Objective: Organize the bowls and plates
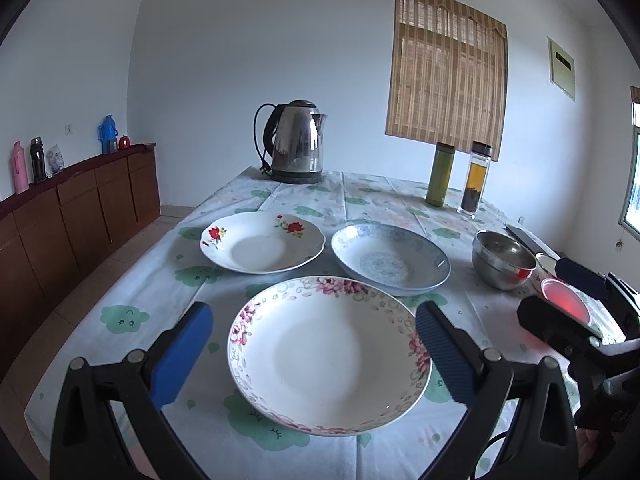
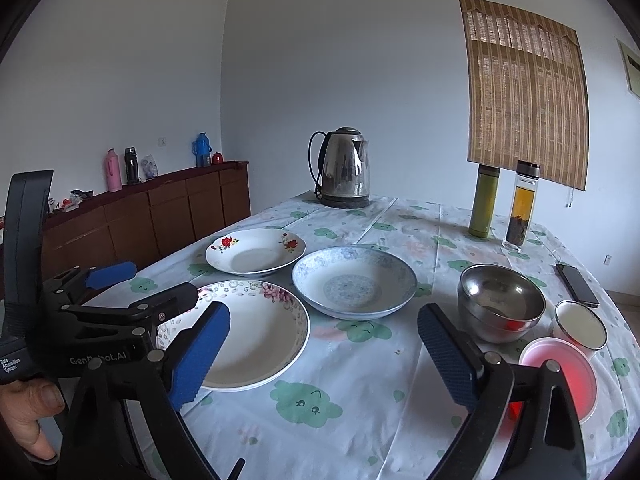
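The table (image 1: 168,280) is carrying three plates: a pink-flowered plate (image 1: 328,356) nearest, a red-flowered plate (image 1: 262,242) and a blue plate (image 1: 390,258) lying farther back. Steel bowls (image 2: 500,304) are sitting stacked to the right. The left gripper (image 1: 314,354) is hovering with jaws apart around the pink-flowered plate; the right gripper (image 2: 324,354) is hanging wide, gripping nothing.
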`<state>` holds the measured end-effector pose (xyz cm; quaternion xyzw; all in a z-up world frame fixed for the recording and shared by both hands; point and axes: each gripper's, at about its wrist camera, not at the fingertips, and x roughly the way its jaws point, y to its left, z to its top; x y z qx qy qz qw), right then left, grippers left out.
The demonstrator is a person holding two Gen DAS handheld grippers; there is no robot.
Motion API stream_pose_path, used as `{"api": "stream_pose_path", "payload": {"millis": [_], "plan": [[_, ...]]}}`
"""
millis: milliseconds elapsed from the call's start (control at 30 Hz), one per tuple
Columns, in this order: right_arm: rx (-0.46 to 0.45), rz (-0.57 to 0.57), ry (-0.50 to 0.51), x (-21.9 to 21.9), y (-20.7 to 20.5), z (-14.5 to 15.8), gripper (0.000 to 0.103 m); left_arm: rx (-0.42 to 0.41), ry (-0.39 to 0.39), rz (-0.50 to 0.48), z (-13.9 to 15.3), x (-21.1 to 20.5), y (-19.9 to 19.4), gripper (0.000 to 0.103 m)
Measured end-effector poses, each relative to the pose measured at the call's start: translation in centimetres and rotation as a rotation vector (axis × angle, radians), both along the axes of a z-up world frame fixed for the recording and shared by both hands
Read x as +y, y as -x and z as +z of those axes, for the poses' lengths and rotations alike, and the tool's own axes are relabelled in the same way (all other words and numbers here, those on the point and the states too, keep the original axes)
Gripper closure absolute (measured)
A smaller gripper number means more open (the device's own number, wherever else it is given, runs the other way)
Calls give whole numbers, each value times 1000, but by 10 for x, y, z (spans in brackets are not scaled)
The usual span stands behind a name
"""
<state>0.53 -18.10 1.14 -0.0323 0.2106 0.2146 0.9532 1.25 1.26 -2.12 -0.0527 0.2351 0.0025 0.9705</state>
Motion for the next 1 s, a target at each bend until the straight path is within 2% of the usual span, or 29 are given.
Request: {"api": "stream_pose_path", "payload": {"millis": [367,633,833,933,1000], "plan": [[13,5,11,6,-8,-5,7,12,7,6,-8,7,-7,0],[44,14,22,15,-21,-16,7,57,14,26,-21,18,-19,0],[96,30,34,24,-38,-29,20,117,22,39,-36,28,-30,1],[119,35,48,27,-46,-36,25,162,35,41,-44,34,-37,13],[133,30,59,29,-50,-39,27,187,64,24,-48,38,-41,29]]}}
